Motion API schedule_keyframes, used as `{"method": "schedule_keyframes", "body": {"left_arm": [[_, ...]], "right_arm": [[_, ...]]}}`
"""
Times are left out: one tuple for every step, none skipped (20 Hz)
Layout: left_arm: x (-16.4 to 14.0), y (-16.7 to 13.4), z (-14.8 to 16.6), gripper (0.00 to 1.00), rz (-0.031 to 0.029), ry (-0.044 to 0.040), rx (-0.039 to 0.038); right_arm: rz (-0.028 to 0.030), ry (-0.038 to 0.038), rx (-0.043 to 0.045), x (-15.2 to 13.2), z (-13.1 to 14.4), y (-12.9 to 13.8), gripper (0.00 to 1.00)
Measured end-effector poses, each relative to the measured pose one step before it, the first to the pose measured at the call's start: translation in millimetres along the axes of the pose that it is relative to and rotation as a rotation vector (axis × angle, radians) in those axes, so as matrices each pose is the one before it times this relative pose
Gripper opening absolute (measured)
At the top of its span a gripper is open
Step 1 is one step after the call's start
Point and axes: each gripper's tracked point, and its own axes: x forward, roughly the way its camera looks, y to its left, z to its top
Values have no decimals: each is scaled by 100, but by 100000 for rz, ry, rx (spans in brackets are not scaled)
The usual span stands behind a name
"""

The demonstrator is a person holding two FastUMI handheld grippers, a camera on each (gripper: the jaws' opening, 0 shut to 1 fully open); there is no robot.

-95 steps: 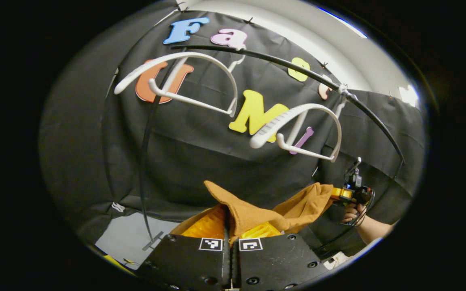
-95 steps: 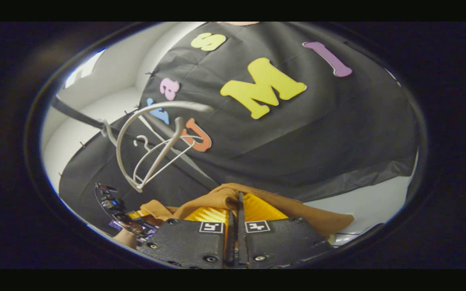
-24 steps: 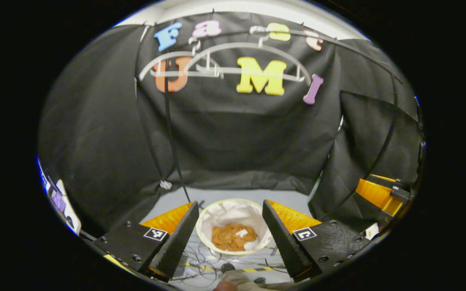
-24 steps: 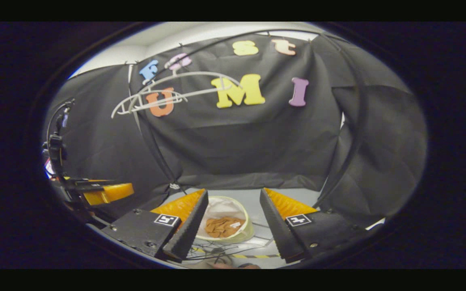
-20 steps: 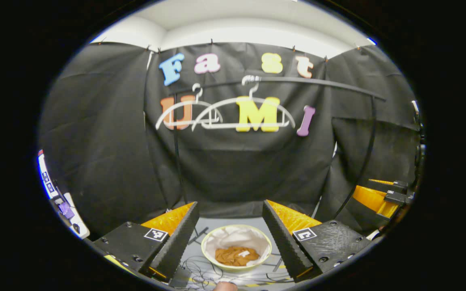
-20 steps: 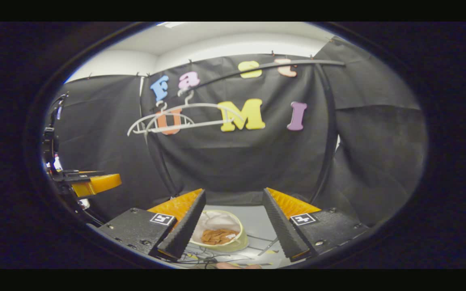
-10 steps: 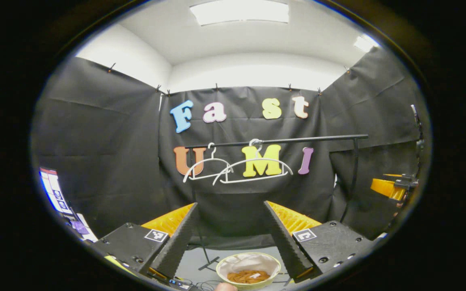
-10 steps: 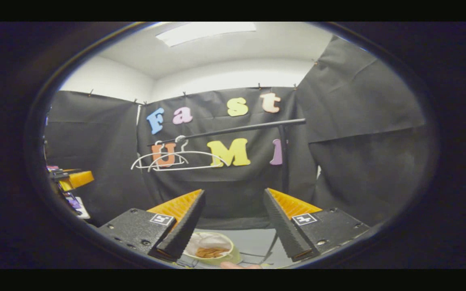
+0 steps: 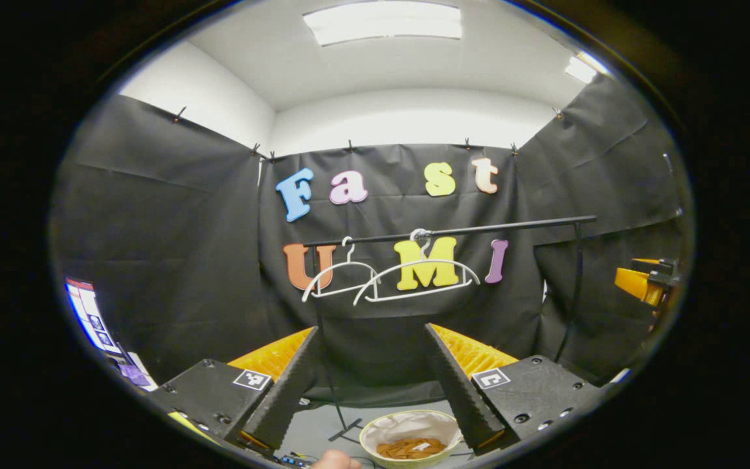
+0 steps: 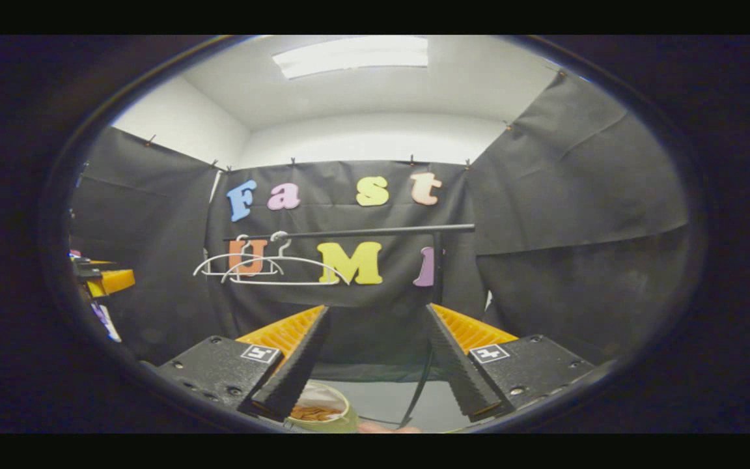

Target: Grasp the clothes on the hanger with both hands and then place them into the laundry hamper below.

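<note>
Task looks done: brown clothes [image 9: 411,448] lie in the hamper [image 9: 375,435] on the floor, both hangers [image 9: 417,281] bare; left tool [image 9: 368,378] and right tool [image 10: 375,365] gape apart, holding nothing

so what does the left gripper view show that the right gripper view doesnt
Left gripper view: the right gripper at its right edge, a second ceiling light, the rack's foot on the floor, and the laundry hamper with its whole rim and the brown clothes inside.
Right gripper view: the left gripper at its left edge, and the laundry hamper half hidden behind a finger.
Both: two bare white hangers on the black rail, the main ceiling light, and each view's own gripper open at the bottom.
</note>
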Motion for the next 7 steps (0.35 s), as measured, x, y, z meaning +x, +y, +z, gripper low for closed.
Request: {"method": "schedule_keyframes", "body": {"left_arm": [[257, 432, 336, 100, 12, -1542, -110], [225, 268, 229, 100, 183, -1185, 124], [134, 145, 135, 100, -214, -995, 6], [227, 130, 33, 100, -198, -383, -106], [137, 79, 38, 100, -223, -530, -218], [200, 32, -35, 100, -506, -133, 195], [119, 125, -113, 100, -50, -99, 368]], "right_arm": [[708, -1546, -593, 23, 339, 308, 91], [477, -1084, -503, 256, 328, 333, 91], [402, -763, -301, 327, 15, 352, 92], [646, -137, 43, 71, 23, 302, 92], [327, 434, 60, 120, -225, 231, 92], [-44, 610, 227, 196, -169, 9, 92], [116, 823, 179, 228, -287, 67, 92]]}}
